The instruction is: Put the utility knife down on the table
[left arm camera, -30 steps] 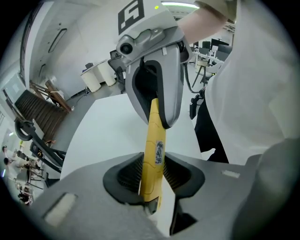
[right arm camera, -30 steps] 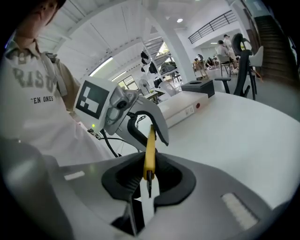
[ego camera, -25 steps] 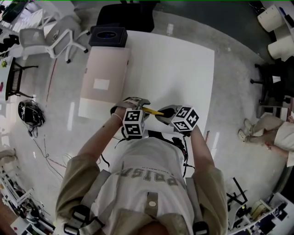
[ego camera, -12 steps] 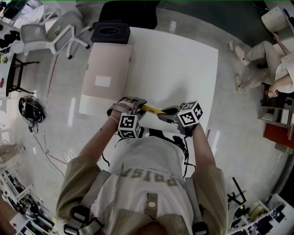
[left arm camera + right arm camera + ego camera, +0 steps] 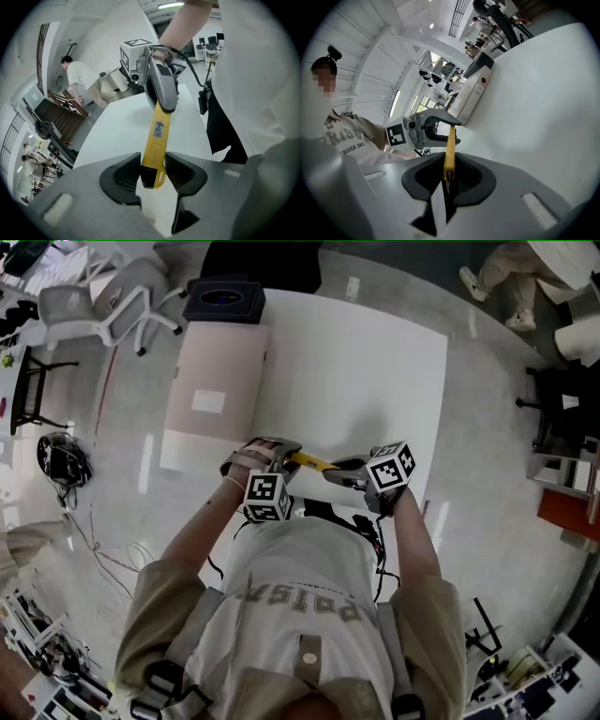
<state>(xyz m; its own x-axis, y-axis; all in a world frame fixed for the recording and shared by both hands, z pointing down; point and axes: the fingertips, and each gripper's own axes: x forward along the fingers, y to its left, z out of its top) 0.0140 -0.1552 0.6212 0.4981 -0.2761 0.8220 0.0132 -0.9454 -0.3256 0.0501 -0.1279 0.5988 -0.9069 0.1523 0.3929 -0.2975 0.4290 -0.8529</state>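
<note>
The white table (image 5: 375, 371) lies bare ahead of me out to its far edge. Its near edge is lost under the person's torso. My right gripper (image 5: 336, 472) is clamped on one thin end of the utility knife (image 5: 309, 463), and that end vanishes inside its jaws. My left gripper (image 5: 284, 456) has just been closing on the other end, pads now against both flanks. The knife spans between them over the table's near part, but I can't judge the gap beneath it.
</note>
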